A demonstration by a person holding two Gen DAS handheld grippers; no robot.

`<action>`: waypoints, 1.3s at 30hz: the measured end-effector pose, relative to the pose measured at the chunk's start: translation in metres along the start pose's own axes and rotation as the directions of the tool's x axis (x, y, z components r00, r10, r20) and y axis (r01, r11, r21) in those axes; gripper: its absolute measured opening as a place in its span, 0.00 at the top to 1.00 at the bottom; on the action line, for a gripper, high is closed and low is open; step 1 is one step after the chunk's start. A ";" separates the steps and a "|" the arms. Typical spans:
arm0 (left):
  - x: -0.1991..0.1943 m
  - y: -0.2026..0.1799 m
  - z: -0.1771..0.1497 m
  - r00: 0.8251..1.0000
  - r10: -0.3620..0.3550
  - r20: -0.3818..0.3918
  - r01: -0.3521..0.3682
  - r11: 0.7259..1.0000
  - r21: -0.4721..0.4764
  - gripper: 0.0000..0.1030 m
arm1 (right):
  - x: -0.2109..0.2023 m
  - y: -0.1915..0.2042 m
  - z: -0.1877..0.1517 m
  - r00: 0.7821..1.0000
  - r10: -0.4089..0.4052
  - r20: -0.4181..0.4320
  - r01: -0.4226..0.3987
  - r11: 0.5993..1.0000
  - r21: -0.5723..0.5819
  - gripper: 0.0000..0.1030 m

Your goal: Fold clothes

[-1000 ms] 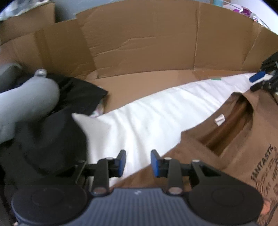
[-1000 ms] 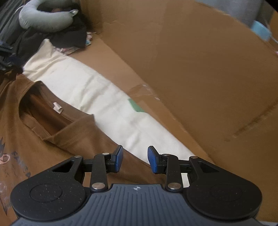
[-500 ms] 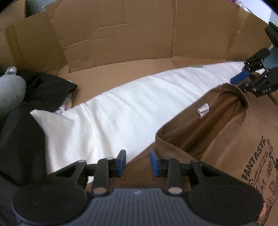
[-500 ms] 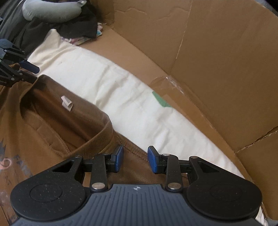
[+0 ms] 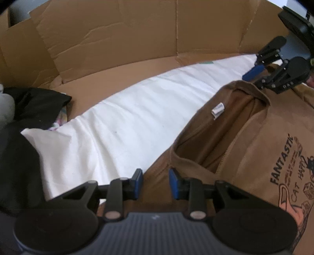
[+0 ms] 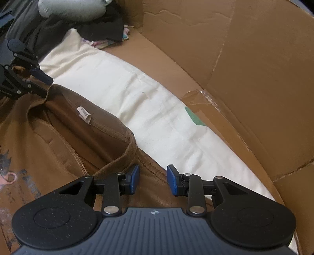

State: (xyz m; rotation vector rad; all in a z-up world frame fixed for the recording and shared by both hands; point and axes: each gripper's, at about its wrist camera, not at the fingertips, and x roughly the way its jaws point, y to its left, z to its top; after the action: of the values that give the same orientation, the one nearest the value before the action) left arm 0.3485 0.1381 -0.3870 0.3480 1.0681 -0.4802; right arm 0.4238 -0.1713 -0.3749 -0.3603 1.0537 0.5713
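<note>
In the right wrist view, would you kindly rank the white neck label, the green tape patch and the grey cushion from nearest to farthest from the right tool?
1. White neck label: inside the brown shirt's collar, up-left of the right tool.
2. Green tape patch: beyond the white cloth, up-right; too close to the label to call.
3. Grey cushion: top left, plainly farthest.

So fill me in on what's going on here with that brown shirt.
A person holds a gripper in each hand over a brown T-shirt spread on a white cloth inside a cardboard enclosure. The left gripper and right gripper are at the two shoulders beside the collar, jaws part open with fabric between them. No fold is made yet.
</note>
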 end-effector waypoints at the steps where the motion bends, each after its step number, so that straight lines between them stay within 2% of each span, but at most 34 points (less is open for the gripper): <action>1: 0.001 -0.001 0.000 1.000 0.002 -0.002 -0.002 1.000 0.010 0.69 | 0.001 0.001 0.001 1.000 0.000 -0.002 0.000 1.000 -0.006 0.63; 6: 0.005 -0.004 -0.002 1.000 -0.006 -0.001 0.006 0.998 0.055 0.69 | 0.005 0.009 -0.001 1.000 -0.013 -0.003 0.013 0.998 -0.067 0.65; 11: 0.008 -0.005 -0.004 1.000 -0.005 0.004 0.004 0.996 0.090 0.71 | 0.009 0.019 0.000 1.000 -0.027 -0.006 0.026 0.991 -0.129 0.79; 14: 0.008 -0.005 -0.002 1.000 0.013 0.014 -0.014 0.996 0.093 0.83 | 0.011 0.022 0.003 0.999 -0.046 -0.003 0.045 0.987 -0.152 0.91; 15: 0.008 -0.005 -0.001 1.000 0.016 0.019 -0.018 0.996 0.088 0.88 | 0.010 0.021 0.005 0.999 -0.054 0.003 0.054 0.987 -0.150 0.94; 17: 0.006 -0.002 0.000 0.999 0.028 0.036 -0.030 0.997 0.074 0.92 | 0.007 0.018 0.006 0.997 -0.072 0.022 0.074 0.988 -0.135 0.94; 19: 0.005 0.000 0.001 0.998 0.042 0.050 -0.045 0.997 0.060 0.92 | 0.006 0.015 0.008 0.995 -0.087 0.039 0.091 0.989 -0.114 0.95; 25: 0.002 0.017 0.008 0.991 0.089 0.102 -0.080 0.993 -0.091 0.93 | 0.001 0.008 0.014 0.988 -0.124 0.091 0.128 0.991 -0.042 0.95; 31: -0.004 0.020 0.011 0.988 0.089 0.129 -0.073 0.989 -0.125 0.89 | -0.011 -0.007 0.017 0.985 -0.097 0.140 0.089 0.994 0.063 0.92; 36: -0.005 0.020 0.009 0.990 0.068 0.124 -0.054 0.992 -0.114 0.82 | -0.014 -0.009 0.016 0.988 -0.077 0.131 0.071 0.996 0.053 0.90; 37: -0.004 0.019 0.009 0.991 0.067 0.117 -0.055 0.993 -0.102 0.80 | -0.013 -0.008 0.016 0.990 -0.076 0.120 0.071 0.997 0.042 0.89; 39: -0.002 0.016 0.008 0.993 0.065 0.104 -0.057 0.995 -0.079 0.76 | -0.008 -0.005 0.016 0.992 -0.078 0.102 0.076 0.997 0.023 0.74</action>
State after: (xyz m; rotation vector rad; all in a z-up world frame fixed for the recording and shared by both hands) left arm 0.3628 0.1482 -0.3813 0.2837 0.9673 -0.3980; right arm 0.4353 -0.1690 -0.3599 -0.3497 0.9419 0.5052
